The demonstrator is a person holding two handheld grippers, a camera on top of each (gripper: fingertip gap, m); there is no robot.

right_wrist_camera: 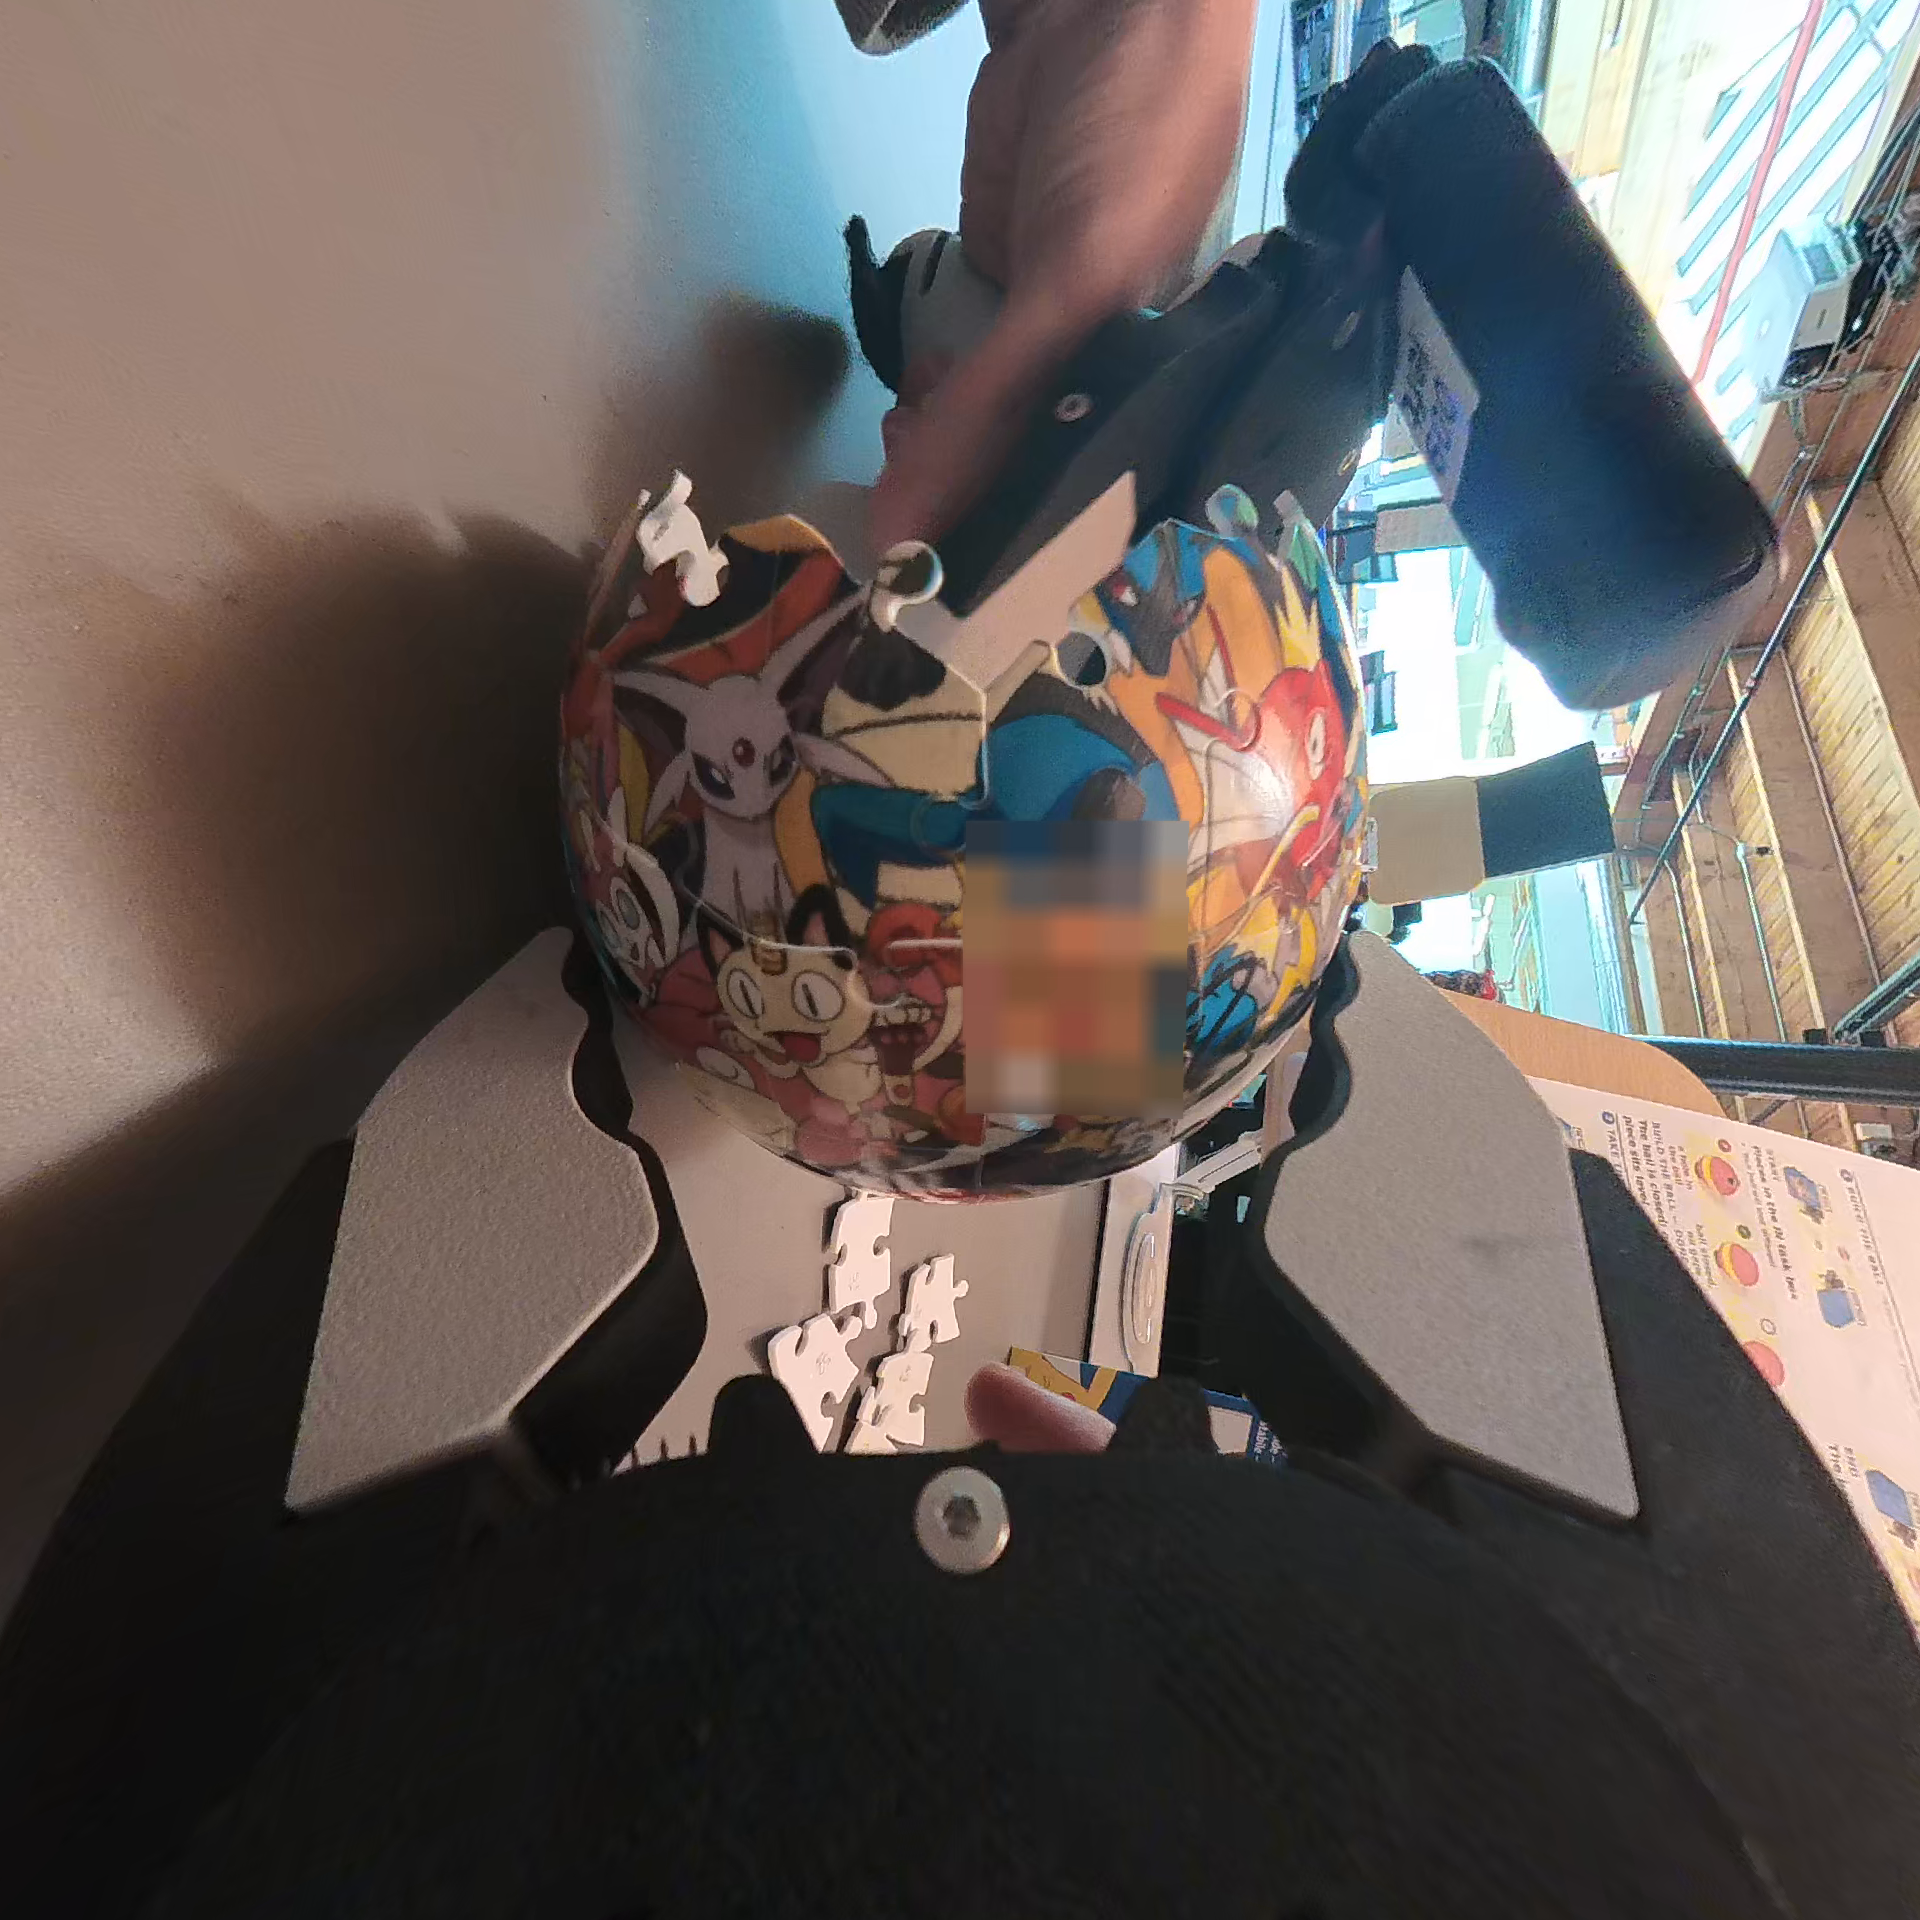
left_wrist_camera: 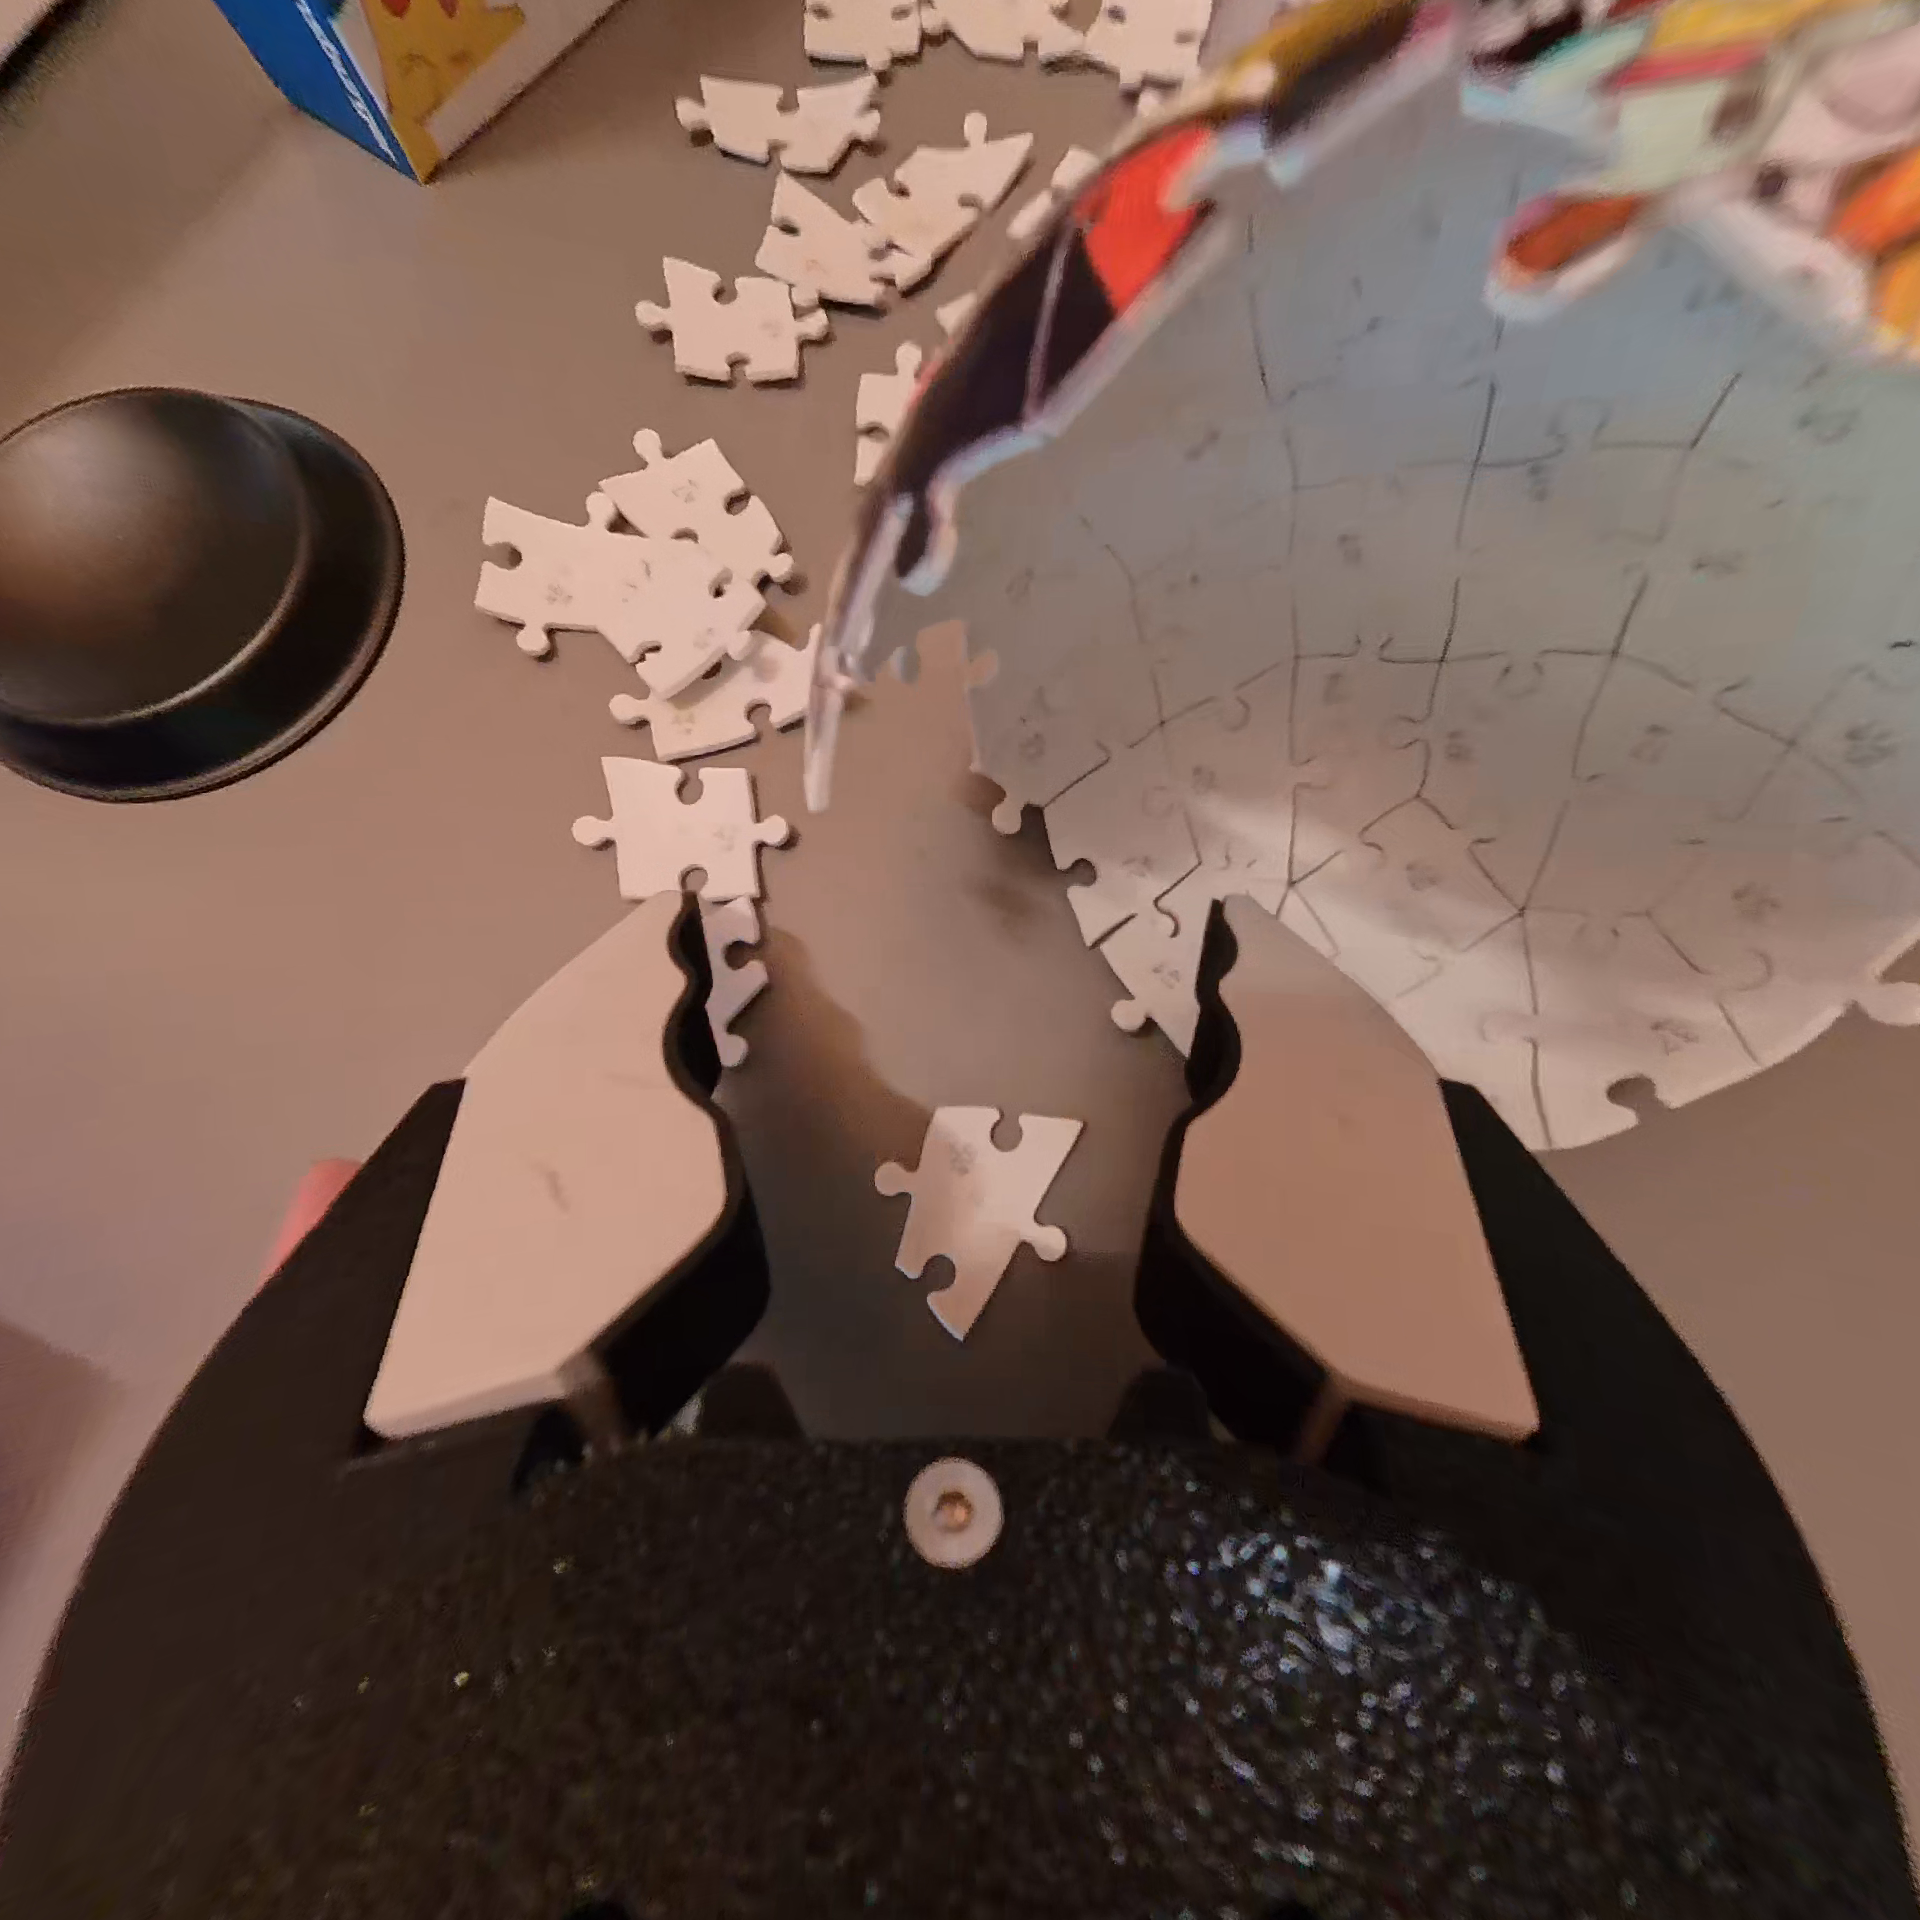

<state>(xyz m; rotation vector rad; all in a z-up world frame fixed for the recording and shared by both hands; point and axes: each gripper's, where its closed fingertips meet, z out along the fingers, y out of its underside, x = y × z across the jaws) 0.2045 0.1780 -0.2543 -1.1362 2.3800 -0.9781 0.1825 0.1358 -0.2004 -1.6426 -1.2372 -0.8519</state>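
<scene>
Left wrist view: the left gripper (left_wrist_camera: 951, 971) is spread wide above the grey-brown surface (left_wrist_camera: 260, 1039), holding nothing. One loose white puzzle piece (left_wrist_camera: 977, 1210) lies face down between its fingers, and a second piece (left_wrist_camera: 732, 977) touches the left fingertip. More face-down pieces (left_wrist_camera: 665, 592) are scattered ahead. The partly built puzzle ball (left_wrist_camera: 1455, 675), its white inner side showing, crowds the right finger and hides the surface beyond. A black domed stand (left_wrist_camera: 177, 592) sits to the left; a blue and yellow box (left_wrist_camera: 395, 73) stands at the far edge.

Right wrist view: the right gripper (right_wrist_camera: 961, 997) clasps the puzzle ball (right_wrist_camera: 831, 831) by its sides. The left gripper (right_wrist_camera: 997, 582) reaches the ball's open rim. A printed instruction sheet (right_wrist_camera: 1787, 1278) lies at right.
</scene>
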